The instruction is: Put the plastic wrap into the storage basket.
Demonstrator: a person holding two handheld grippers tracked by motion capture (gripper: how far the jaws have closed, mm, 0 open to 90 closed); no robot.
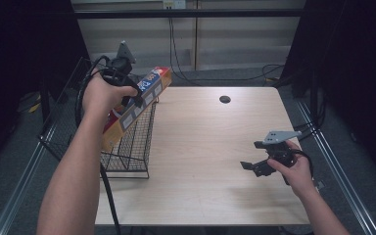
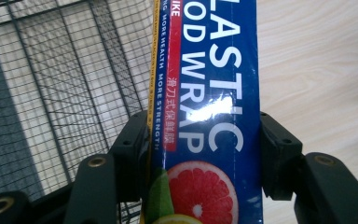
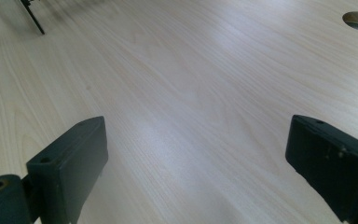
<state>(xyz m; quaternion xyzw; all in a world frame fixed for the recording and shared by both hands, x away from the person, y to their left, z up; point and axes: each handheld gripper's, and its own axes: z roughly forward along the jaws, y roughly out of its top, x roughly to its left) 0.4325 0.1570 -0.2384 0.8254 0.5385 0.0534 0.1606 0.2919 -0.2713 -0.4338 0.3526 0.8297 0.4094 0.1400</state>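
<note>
Blue plastic wrap box (image 2: 209, 116) sits clamped in the raised left claw (image 1: 138, 100) above the wire basket (image 1: 132, 147); right claw (image 1: 250, 166) gapes wide, low over the table (image 1: 200, 147).

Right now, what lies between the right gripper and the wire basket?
Only bare wooden table in the high view, between the right gripper and the wire basket.
</note>
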